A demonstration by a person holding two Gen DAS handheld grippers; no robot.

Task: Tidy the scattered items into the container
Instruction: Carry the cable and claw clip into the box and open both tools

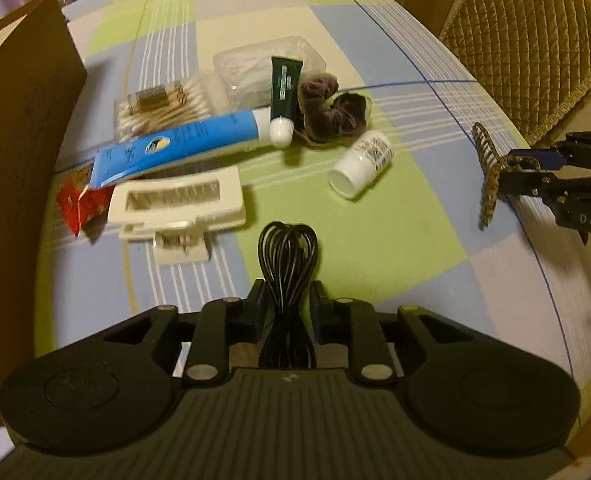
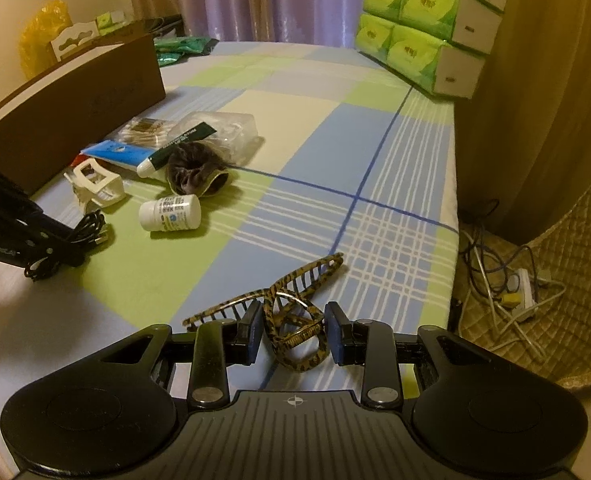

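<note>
Right now both grippers are carrying something. The left gripper (image 1: 287,300) is pinching a coiled black cable (image 1: 287,256) between narrow jaws, loops poking out toward twelve o'clock; it looks light and floppy, so gripping across the whole bundle is keeping the strands together. The right gripper (image 2: 293,330) is squeezing a leopard-print hair claw (image 2: 291,312) by its looped handles, teeth splaying out toward eleven and one o'clock above the checked tablecloth (image 2: 375,140). That claw is looking stiff, springy and slick, so the handles seem the safest hold.

Over at nine o'clock in the left view, the brown cardboard box (image 1: 23,140) is standing as the likely container; its inside is hidden, so I cannot tell what it is holding. Waiting near it are a blue tube (image 1: 175,148), a dark green tube (image 1: 284,96), a white hair claw (image 1: 175,204), a white bottle (image 1: 361,164) on its side, a brown scrunchie (image 1: 331,110) and packed cotton swabs (image 1: 163,108).
</note>
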